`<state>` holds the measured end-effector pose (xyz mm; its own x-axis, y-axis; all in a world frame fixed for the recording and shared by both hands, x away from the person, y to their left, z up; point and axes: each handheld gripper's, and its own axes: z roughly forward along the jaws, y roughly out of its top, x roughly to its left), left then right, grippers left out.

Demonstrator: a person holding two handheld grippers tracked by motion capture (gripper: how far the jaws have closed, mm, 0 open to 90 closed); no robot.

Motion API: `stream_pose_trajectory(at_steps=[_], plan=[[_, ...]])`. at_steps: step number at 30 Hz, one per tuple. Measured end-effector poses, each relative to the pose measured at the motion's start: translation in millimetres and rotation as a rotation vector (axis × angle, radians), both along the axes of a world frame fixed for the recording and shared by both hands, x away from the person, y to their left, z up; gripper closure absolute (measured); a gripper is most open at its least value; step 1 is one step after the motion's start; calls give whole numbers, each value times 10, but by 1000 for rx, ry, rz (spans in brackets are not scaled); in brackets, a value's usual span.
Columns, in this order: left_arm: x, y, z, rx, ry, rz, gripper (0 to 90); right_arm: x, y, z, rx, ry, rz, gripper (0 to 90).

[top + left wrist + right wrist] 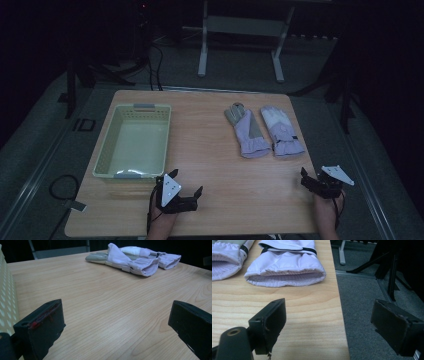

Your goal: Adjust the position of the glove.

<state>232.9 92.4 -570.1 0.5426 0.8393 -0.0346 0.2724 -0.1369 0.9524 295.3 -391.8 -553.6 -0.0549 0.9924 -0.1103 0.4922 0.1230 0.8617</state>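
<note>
Two lilac winter gloves lie side by side on the wooden table (227,187), fingers pointing away. One glove (247,131) (125,261) (223,261) is palm up with grey patches. The other glove (281,131) (162,256) (287,268) lies to its right, near the table's right edge. My left gripper (186,183) (117,322) rests open at the front of the table, with bare wood between its jaws. At the front right corner my right gripper (314,176) (332,322) is open too, facing the second glove's cuff, with its right jaw past the table's edge.
A pale green perforated basket (107,145) (7,297) stands empty on the left of the table, just beyond my left gripper. Grey carpet (367,305) surrounds the table. Black stand legs (392,270) rise to the right, and a white frame (240,30) stands behind.
</note>
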Motion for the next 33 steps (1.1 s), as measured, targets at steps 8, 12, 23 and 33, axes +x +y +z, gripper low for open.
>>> stream_pose_trajectory(at_steps=[8, 12, 23, 33], plan=[[-3, -16, 1, 16, -5, -15, 3, -9, 16, 1, -2, 21, 23, 120], [-2, -16, 1, 16, -4, -16, 3, -10, 30, 83, -7, 11, 29, 119], [-5, -15, 1, 16, -7, -18, 3, 48, 45, 493, 20, -15, 45, 117], [-4, -13, 1, 14, -6, -19, 2, 142, 42, 747, 39, -13, 31, 133]])
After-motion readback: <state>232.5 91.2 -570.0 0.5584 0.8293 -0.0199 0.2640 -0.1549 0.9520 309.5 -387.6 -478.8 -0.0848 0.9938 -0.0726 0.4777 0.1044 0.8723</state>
